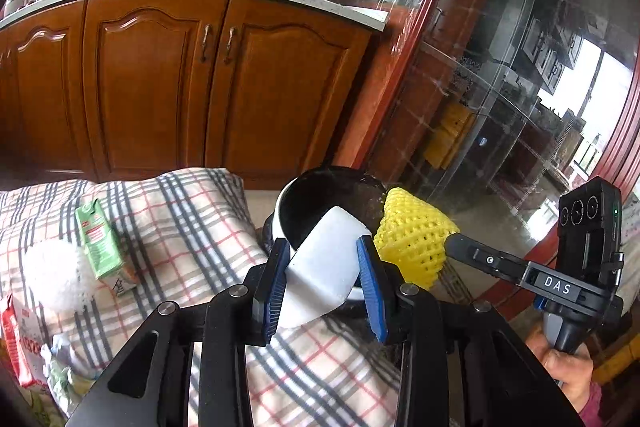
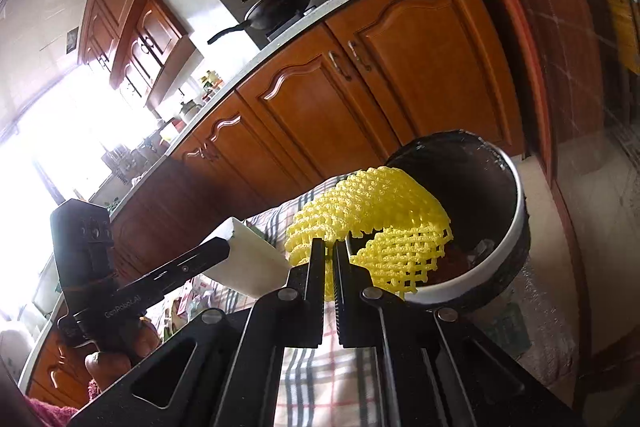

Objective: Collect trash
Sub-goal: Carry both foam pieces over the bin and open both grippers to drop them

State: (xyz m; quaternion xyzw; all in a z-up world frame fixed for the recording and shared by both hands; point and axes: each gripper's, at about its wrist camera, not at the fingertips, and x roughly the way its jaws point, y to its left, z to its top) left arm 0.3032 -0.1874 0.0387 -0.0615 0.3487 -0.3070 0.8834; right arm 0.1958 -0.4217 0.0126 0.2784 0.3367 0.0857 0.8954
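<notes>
My left gripper (image 1: 325, 247) is shut on a white foam block (image 1: 332, 275), its blue pads pressing both sides. The block is tilted over the near rim of a round bin (image 1: 282, 203) with a black liner and white rim. My right gripper (image 2: 330, 253) is shut on a yellow foam fruit net (image 2: 384, 215), which hangs over the bin (image 2: 516, 215) opening. In the left wrist view, the net (image 1: 412, 239) sits right of the block, pinched by the right gripper (image 1: 454, 241). The right wrist view shows the left gripper (image 2: 226, 249) holding the block (image 2: 252, 263).
A plaid cloth (image 1: 180, 227) covers the surface in front of the bin. On it lie a green carton (image 1: 98, 243), a white fluffy net (image 1: 56, 277) and a red packet (image 1: 16, 343). Wooden cabinets (image 1: 160, 79) stand behind, a glass door (image 1: 500, 87) to the right.
</notes>
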